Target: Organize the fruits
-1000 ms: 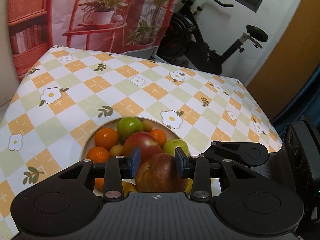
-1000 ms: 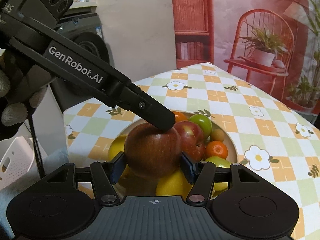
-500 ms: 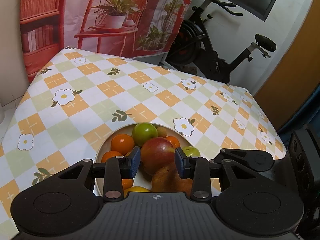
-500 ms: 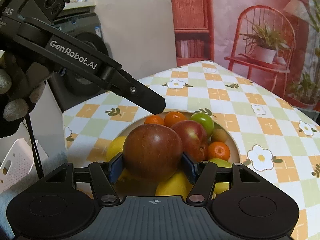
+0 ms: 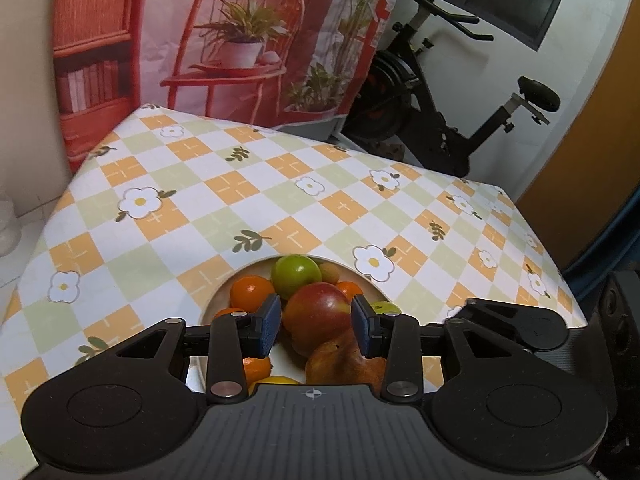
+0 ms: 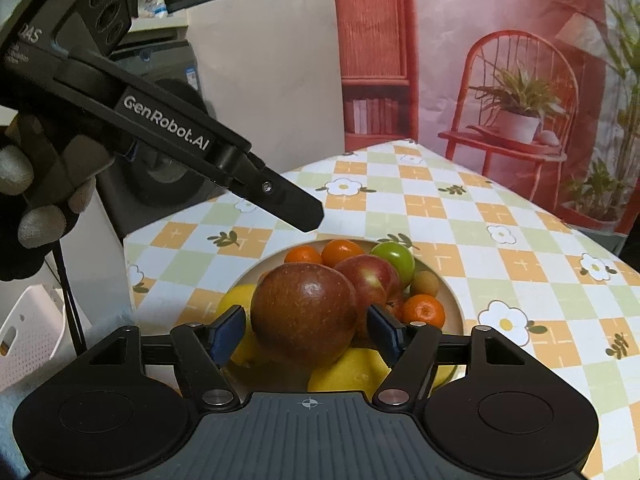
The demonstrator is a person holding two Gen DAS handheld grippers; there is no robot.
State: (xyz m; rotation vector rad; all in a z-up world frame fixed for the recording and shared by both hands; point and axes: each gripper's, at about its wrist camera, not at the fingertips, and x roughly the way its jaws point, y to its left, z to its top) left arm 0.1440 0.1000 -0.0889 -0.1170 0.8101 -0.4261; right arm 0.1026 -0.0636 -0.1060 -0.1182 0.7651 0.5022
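Right hand-held gripper [image 6: 306,326] pinches the dark red apple [image 6: 304,312] above the fruit plate [image 6: 456,300]; left hand-held gripper [image 5: 316,324] hovers spread, empty.

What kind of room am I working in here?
Probably a home room: an exercise bike and a washing machine stand around a table with a flowered checked cloth.

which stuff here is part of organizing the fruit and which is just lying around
Part of the job:
dark red apple between the right gripper fingers
red apple
green apple
tangerines
lemons
plate
left gripper, open

Just lying about:
exercise bike
white basket
checked tablecloth
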